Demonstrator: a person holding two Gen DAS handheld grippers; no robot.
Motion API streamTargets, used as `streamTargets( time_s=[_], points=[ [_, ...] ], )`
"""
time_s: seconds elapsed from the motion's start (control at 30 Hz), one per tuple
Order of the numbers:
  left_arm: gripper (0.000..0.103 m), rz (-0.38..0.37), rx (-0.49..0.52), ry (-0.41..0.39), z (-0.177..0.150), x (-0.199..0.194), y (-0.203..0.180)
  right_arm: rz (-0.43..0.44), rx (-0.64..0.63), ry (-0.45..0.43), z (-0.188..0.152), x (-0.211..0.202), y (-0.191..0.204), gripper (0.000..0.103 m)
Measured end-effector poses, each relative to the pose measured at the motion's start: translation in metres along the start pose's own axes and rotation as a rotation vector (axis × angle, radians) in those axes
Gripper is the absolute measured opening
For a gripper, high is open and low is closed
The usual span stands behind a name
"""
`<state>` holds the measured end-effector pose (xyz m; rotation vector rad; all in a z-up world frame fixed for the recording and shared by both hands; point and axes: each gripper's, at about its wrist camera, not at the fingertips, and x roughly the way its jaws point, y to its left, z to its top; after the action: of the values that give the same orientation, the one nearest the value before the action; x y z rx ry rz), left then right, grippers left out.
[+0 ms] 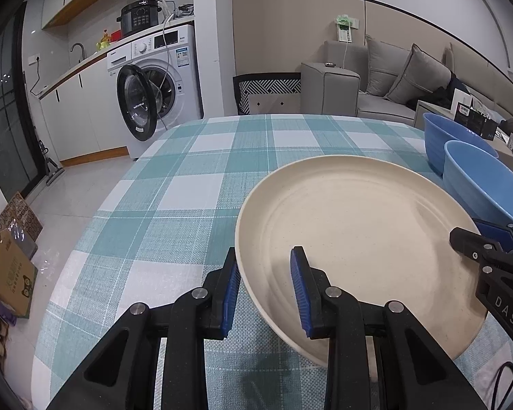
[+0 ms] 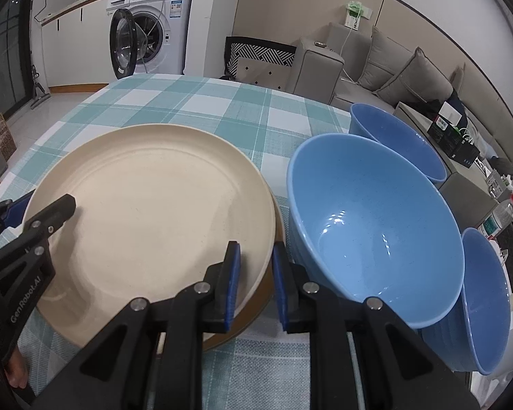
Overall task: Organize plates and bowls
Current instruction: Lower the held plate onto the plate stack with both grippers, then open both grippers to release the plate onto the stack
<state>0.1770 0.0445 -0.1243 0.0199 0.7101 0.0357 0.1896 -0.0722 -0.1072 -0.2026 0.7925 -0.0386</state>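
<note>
Cream plate (image 1: pixel 359 239): held at two opposite edges. Its rim is clamped between the narrowly set pads of the left gripper (image 1: pixel 265 294) on one side and of the right gripper (image 2: pixel 256 283) on the other, so that the plate is kept balanced between the two; the two-sided hold is judged to serve carrying or setting down.

Brown plate (image 2: pixel 253 314): seen only as an edge directly beneath the cream plate, below the right gripper's fingers; whether the two plates touch cannot be told. The cream plate is judged to be meant for stacking on it.

Large blue bowl (image 2: pixel 372 225): placed just right of the right gripper, close beside the plate rim, and judged the nearest obstacle to any sideways movement.

Two further blue bowls: one (image 2: pixel 400 140) beyond the large bowl, one (image 2: pixel 485 300) to its right.

Checked tablecloth (image 1: pixel 174 184): left bare ahead of the left gripper.

Washing machine (image 1: pixel 160 78), sofa (image 1: pixel 393 78): well beyond the table.
</note>
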Motion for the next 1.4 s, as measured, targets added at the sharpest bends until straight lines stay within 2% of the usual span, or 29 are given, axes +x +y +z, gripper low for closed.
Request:
streamTargets(
  time_s=[0.27, 1.03, 1.2, 1.37, 1.4],
  points=[
    [0.029, -0.014, 0.007, 0.026, 0.002, 0.005, -0.004, -0.034, 0.008, 0.000, -0.007, 0.004, -0.002, 0.020],
    [0.030, 0.015, 0.064, 0.062, 0.003, 0.013, -0.017, -0.119, -0.024, -0.022, -0.016, 0.013, 0.007, 0.021],
    [0.040, 0.005, 0.056, 0.063, 0.002, 0.013, -0.016, -0.111, -0.026, -0.020, -0.018, 0.013, 0.006, 0.022],
    [0.043, -0.024, 0.033, 0.069, 0.001, 0.012, -0.012, -0.097, -0.026, -0.016, -0.017, 0.011, 0.004, 0.023],
    [0.046, -0.030, 0.030, 0.071, 0.000, 0.012, -0.010, -0.093, -0.025, -0.016, -0.017, 0.011, 0.003, 0.024]
  ],
)
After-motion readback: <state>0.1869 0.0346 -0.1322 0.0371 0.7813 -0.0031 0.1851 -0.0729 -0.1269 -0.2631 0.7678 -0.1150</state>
